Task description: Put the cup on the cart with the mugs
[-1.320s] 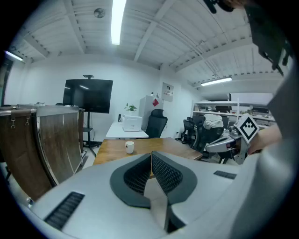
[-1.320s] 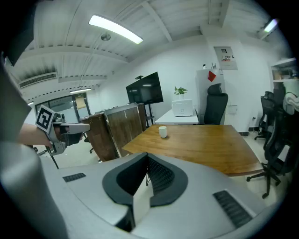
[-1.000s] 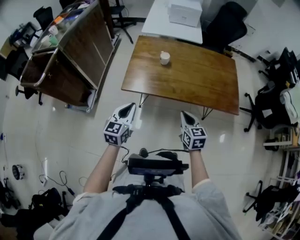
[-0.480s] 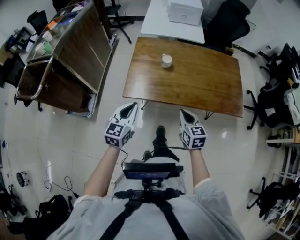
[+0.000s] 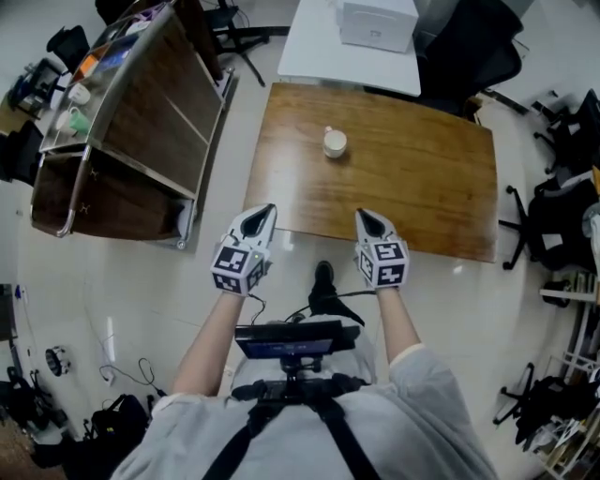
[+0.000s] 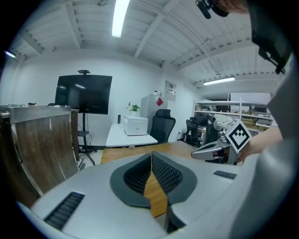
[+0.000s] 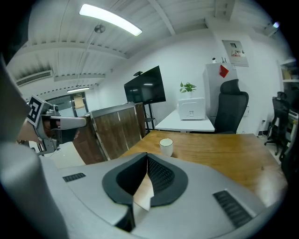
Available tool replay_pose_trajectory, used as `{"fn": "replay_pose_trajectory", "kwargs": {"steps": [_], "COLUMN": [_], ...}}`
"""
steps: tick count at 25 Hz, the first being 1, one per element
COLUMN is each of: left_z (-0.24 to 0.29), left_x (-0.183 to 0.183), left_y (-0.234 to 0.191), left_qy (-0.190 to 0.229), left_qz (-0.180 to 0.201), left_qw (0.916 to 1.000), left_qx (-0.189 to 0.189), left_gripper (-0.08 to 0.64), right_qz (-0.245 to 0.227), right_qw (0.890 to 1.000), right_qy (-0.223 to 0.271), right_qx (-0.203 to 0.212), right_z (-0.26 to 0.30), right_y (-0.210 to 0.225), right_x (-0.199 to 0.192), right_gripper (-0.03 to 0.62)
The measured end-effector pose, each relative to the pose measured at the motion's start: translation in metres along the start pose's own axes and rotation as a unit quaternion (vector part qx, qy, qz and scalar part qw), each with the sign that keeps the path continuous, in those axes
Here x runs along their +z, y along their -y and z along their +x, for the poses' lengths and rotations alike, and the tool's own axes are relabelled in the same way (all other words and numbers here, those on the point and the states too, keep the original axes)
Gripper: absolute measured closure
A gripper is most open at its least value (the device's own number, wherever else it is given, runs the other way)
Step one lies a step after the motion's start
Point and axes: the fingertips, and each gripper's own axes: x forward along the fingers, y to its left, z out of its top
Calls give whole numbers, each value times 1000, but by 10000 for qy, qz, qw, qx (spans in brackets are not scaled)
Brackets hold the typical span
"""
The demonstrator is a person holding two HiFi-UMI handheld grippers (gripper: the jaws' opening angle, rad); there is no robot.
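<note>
Brown wooden bench [image 5: 412, 178] fills the middle of the head view, with a white cup [image 5: 335, 142] standing upright on its far left part. The cup is alone on the wood, well apart from both tools. The left tool [image 5: 265, 212] and the right tool [image 5: 362, 216] are held side by side at the bench's near edge, pointing toward the cup. In each gripper view the jaws are pressed together at the tips with nothing between them. The right gripper view shows the cup ahead on the bench. To the left, across bare floor, stands a wood-panelled cart [image 5: 159, 103] with mugs [image 5: 77, 94] on its top. Beyond the bench is a white desk [image 5: 319, 47] carrying a white box [image 5: 380, 23].
</note>
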Motion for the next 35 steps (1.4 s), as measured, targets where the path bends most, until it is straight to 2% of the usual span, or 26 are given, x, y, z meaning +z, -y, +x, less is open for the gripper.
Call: {"fn": "replay_pose_trajectory", "kwargs": {"steps": [4, 7, 10, 11, 13, 18, 23, 28, 35], "left_z": [35, 54, 63, 66, 74, 94, 113, 130, 141], "left_x": [11, 16, 14, 13, 13, 4, -1, -11, -22], "left_y": [-8, -15, -27, -31, -37, -52, -67, -81, -85], "left_qy": [-45, -117, -203, -196, -182, -236, -394, -431, -482], "left_qz": [38, 126, 119, 107, 116, 222, 287, 355, 235], "left_qw": [9999, 9998, 9996, 9996, 9996, 9995, 9988, 9984, 9984], "left_qx": [118, 142, 182, 196, 173, -25, -79, -116, -178], "left_gripper": [548, 548, 548, 548, 548, 548, 548, 548, 548], "right_qz": [-30, -124, -97, -89, -111, -197, -402, -458, -606], "right_qw": [9997, 9993, 9989, 9989, 9992, 9998, 9992, 9987, 9979], "right_qy": [-91, -149, -207, -208, -155, -45, -24, -84, -25], "right_qx": [204, 327, 398, 404, 354, 42, -82, -183, -212], "right_z": [39, 74, 106, 116, 136, 186, 229, 265, 304], "right_y": [24, 35, 40, 42, 48, 61, 66, 81, 89], "right_x": [11, 11, 6, 4, 2, -6, -13, -16, -18], "right_gripper": [565, 484, 364, 343, 294, 238, 147, 129, 127]}}
